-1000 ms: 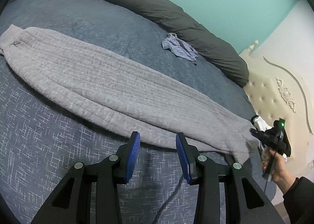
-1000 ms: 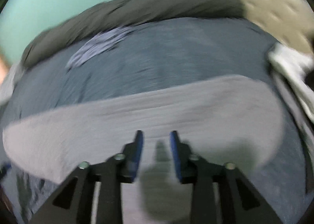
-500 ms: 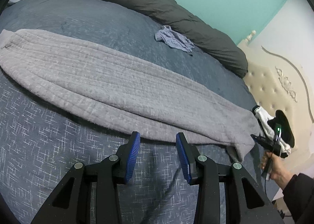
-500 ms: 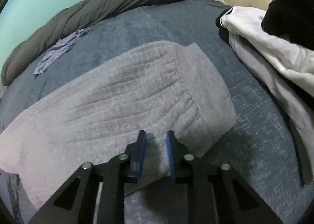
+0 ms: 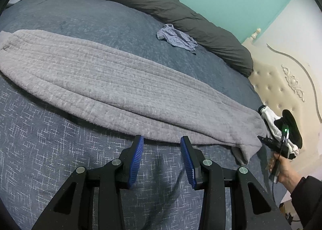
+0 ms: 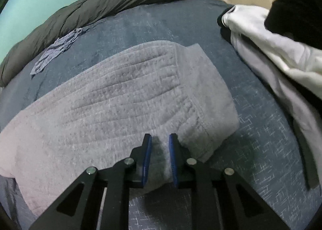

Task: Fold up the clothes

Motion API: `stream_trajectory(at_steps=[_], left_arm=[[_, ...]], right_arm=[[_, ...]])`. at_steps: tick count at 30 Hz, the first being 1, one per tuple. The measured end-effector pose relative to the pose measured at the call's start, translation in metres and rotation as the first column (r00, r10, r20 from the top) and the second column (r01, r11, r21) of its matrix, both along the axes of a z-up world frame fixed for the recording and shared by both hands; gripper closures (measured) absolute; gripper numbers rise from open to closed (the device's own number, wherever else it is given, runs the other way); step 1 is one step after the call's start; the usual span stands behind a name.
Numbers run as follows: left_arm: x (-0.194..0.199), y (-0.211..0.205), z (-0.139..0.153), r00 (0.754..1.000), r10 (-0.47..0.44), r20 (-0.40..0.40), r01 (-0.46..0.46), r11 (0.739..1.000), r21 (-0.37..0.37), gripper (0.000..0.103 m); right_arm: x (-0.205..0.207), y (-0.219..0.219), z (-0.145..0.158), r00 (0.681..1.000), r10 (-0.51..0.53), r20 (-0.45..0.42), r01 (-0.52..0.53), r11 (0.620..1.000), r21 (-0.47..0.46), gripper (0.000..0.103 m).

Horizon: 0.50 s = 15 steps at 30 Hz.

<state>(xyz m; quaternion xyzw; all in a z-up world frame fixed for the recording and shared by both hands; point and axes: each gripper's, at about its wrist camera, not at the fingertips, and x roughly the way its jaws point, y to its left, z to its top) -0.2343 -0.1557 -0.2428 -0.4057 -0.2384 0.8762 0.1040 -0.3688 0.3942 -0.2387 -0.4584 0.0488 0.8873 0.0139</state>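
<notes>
A long gray quilted garment (image 5: 112,81) lies flat on the blue bedspread (image 5: 40,149), its long axis running from the upper left of the left wrist view to the lower right; its far left end is cut off by the frame. The left gripper (image 5: 162,145) hovers just short of its near edge, fingers spread and empty. The right gripper (image 6: 160,145) pinches the garment's near hem, with cloth bunched between narrowly set pads. White and black clothes (image 6: 267,48) sit partly out of frame, upper right.

Bed (image 5: 60,149) carries grey garment (image 5: 120,85), blue cloth (image 5: 177,37), dark duvet (image 5: 161,2).
</notes>
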Motion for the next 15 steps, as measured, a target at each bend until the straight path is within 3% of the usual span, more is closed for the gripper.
stream_trajectory(at_steps=[4,8,15], left_arm=[[0.000,-0.001,0.002,1.000,0.007,-0.004,-0.007,1.000,0.006,0.062],[0.003,-0.001,0.000,1.000,0.001,0.000,-0.001,1.000,0.008,0.061],[0.011,-0.015,0.003,0.999,0.033,-0.004,-0.033,0.999,-0.030,0.061]], right_arm=[[0.024,-0.009,0.030,0.993,-0.026,-0.118,0.025,1.000,-0.004,0.087],[0.058,-0.041,0.040,0.987,0.025,-0.162,-0.037,0.996,-0.076,0.087],[0.100,-0.106,0.025,0.985,0.096,-0.142,-0.125,0.968,-0.216,0.085]])
